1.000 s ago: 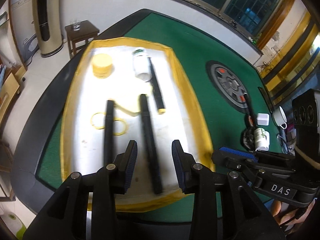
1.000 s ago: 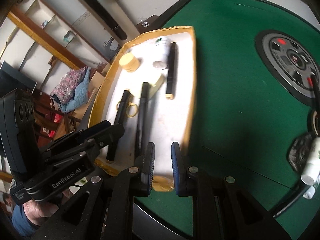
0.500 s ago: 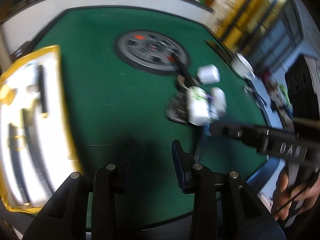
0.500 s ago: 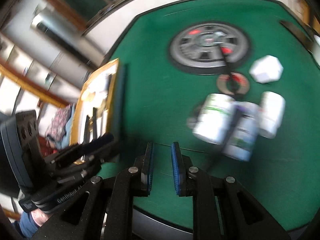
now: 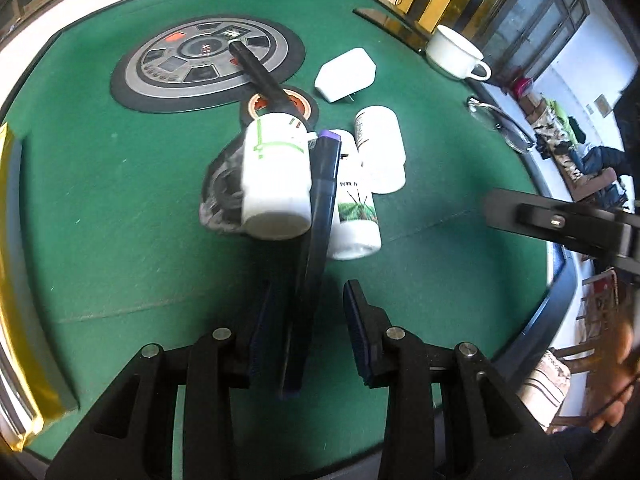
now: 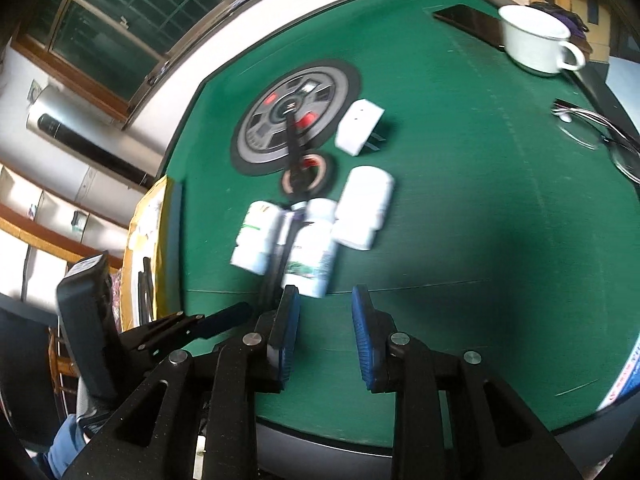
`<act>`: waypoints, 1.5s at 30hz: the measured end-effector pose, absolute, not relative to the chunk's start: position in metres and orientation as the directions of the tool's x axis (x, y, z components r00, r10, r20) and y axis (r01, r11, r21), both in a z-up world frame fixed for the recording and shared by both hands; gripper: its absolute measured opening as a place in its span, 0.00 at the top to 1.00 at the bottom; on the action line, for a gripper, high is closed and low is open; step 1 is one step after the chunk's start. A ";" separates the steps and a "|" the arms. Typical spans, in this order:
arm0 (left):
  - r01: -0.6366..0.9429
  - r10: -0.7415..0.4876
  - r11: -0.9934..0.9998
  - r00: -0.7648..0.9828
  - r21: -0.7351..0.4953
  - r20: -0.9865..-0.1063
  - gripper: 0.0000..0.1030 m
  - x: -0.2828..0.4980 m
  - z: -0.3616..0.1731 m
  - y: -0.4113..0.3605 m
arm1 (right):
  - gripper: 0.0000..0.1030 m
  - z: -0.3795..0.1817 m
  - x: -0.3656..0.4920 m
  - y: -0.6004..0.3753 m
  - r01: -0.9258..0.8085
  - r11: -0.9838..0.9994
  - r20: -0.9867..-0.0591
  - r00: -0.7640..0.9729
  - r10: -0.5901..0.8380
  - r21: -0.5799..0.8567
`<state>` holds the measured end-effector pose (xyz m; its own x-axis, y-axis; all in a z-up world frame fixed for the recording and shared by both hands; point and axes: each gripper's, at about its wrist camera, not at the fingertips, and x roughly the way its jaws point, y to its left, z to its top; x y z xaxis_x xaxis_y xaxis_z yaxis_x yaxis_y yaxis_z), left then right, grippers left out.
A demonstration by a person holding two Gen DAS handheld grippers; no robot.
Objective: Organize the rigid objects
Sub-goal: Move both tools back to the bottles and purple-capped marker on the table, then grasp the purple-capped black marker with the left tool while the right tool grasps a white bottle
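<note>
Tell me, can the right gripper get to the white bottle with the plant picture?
Probably yes. The right gripper is open and empty, and the plant-picture bottle lies just ahead on the green table, though a dark pen lies against its side.

Daylight is coming in from the windows, washing the green felt evenly. The right wrist view is smearing with motion blur, the white bottles going soft; the left view is staying crisper. Fisheye bending is curving the table rim, corners are darkening to black, and a dark shadow is pooling at the right.
</note>
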<state>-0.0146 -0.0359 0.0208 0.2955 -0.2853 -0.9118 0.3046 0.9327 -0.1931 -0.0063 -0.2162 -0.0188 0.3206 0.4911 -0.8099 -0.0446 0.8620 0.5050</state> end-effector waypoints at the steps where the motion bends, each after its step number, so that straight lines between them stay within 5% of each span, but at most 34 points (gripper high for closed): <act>1: 0.303 -0.287 0.933 0.309 -0.192 -0.907 0.68 -0.012 0.020 -0.037 | 0.77 -0.020 -0.006 -0.221 -0.037 0.862 -0.811 0.322 0.489 0.505; 3: 0.290 -0.266 0.941 0.318 -0.174 -0.910 0.85 -0.011 0.018 -0.036 | 0.77 -0.022 -0.005 -0.226 -0.025 0.862 -0.814 0.318 0.486 0.505; 26: 0.141 -0.180 0.980 0.345 -0.139 -0.921 0.85 -0.044 0.019 0.037 | 0.69 -0.064 0.080 -0.188 0.013 0.904 -0.884 0.215 0.415 0.427; 45: 0.173 -0.225 0.971 0.402 -0.167 -0.888 0.88 -0.034 0.023 0.029 | 0.69 -0.048 0.024 -0.225 0.004 0.900 -0.862 0.289 0.416 0.436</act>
